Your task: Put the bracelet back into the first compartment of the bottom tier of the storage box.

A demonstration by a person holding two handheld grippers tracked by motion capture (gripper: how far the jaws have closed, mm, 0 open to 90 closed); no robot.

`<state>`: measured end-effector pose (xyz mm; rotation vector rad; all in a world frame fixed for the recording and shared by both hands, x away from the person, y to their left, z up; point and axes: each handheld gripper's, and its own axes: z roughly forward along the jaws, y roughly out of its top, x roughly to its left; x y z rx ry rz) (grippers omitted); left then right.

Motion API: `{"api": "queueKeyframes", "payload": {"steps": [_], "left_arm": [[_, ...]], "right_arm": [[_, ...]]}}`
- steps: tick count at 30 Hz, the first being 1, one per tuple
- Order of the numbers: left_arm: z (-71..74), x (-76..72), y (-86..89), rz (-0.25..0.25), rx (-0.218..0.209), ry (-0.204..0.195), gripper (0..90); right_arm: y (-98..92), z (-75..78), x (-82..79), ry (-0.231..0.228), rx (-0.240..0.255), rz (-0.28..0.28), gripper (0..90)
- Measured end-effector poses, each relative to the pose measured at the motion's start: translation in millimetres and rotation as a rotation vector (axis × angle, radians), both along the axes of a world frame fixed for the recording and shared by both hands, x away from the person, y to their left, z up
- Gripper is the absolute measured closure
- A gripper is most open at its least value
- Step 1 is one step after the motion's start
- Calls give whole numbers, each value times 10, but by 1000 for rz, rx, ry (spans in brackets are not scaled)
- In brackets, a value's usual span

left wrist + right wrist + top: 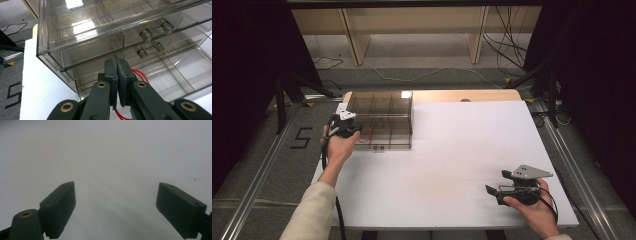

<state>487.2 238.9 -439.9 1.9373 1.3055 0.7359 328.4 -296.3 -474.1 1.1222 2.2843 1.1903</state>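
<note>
Apparently, high view: the left hand-held gripper (354, 127) sits at the near left corner of the clear drawer box (382, 107), which stands on the far left part of the white surface (462, 150); the right hand-held gripper (493, 191) rests well apart, near the surface's near right edge.
Left gripper view: the left hand-held gripper (116, 65) has its jaws pressed together, and a red cord (140, 74) runs from between them toward the clear drawer box (82, 32); the tips sit at the edge of the lower drawer (160, 72), which stands pulled out, below the two handles (153, 37).
Right gripper view: the right hand-held gripper (116, 202) has its jaws wide apart over the bare surface (112, 150), with nothing between them.
Done so far: the lower drawer looks open, and the cord is pinched.
Left to do: judging by this, either laying the cord inside or lifting it clear; I cannot tell which, and the drawer would then need shutting.
</note>
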Motion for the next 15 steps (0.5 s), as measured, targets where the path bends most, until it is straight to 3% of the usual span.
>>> {"api": "queueKeyframes", "payload": {"steps": [15], "left_arm": [[-30,37,22,9,7,8,872]], "right_arm": [[-1,0,0,1,0,-1,167]]}}
